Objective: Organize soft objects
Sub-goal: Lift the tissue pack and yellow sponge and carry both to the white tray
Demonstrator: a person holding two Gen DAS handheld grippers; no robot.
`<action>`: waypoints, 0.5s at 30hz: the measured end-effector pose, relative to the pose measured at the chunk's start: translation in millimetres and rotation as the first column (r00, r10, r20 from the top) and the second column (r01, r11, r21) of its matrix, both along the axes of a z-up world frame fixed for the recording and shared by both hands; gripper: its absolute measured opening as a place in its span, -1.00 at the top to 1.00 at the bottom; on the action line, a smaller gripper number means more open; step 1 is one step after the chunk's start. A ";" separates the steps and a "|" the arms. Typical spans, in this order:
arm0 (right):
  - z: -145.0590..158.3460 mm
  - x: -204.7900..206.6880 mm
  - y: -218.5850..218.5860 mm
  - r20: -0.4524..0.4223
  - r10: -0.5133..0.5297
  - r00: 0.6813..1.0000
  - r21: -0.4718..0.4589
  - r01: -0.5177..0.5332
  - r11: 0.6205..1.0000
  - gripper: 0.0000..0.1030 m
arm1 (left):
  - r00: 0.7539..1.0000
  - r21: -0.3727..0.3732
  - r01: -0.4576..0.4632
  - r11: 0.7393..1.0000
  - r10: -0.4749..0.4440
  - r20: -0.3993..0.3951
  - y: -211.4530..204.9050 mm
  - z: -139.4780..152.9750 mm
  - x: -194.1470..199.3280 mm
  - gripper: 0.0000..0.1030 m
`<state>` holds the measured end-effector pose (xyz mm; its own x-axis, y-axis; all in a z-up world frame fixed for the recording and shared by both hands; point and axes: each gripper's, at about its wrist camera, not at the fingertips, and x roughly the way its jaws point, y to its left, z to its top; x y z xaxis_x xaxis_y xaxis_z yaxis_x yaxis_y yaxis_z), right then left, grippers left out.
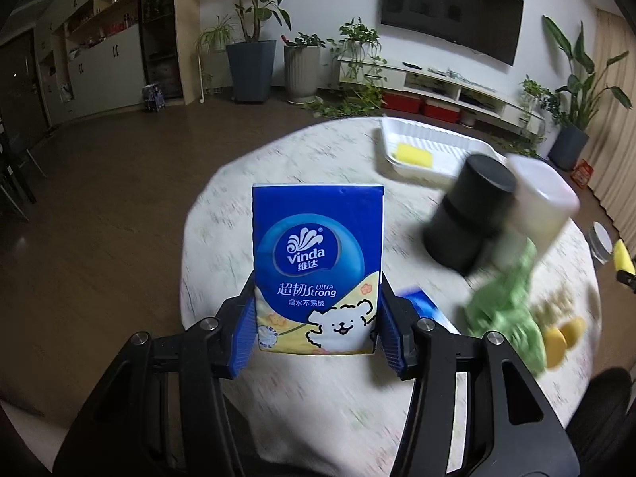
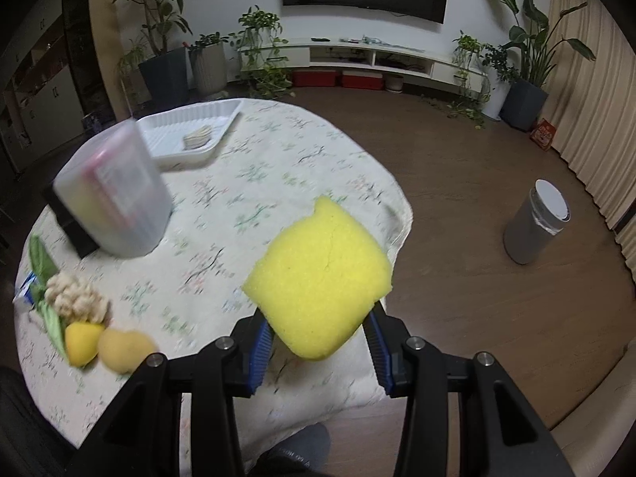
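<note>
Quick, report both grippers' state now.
Left gripper: shut on the tissue pack.
Right gripper: shut on the sponge.

glossy plastic tissue pack [image 1: 317, 266]; porous matt foam sponge [image 2: 318, 284]; patterned cloth tablecloth [image 2: 246, 183].

Blue tissue pack [image 1: 318, 270]: brand "Vinda" with "维达" beneath; below that "超韧 Ultra Strong" and "湿水不易破". Print on the translucent container [image 2: 115, 194] is blurred, unreadable.
</note>
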<state>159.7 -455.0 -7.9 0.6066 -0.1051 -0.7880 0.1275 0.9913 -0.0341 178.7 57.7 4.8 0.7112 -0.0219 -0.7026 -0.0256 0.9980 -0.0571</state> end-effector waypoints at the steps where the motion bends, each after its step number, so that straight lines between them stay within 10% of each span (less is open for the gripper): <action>1: 1.5 6.7 -3.3 0.000 -0.002 1.000 -0.007 0.002 1.000 0.11 | 1.000 0.008 -0.005 1.000 0.005 0.001 6.4 1.8 12.1 0.03; 15: 38.3 162.9 -41.2 0.012 0.016 1.000 -0.081 -0.014 0.997 0.11 | 0.995 0.131 0.091 0.987 -0.095 0.020 3.2 29.6 161.5 0.03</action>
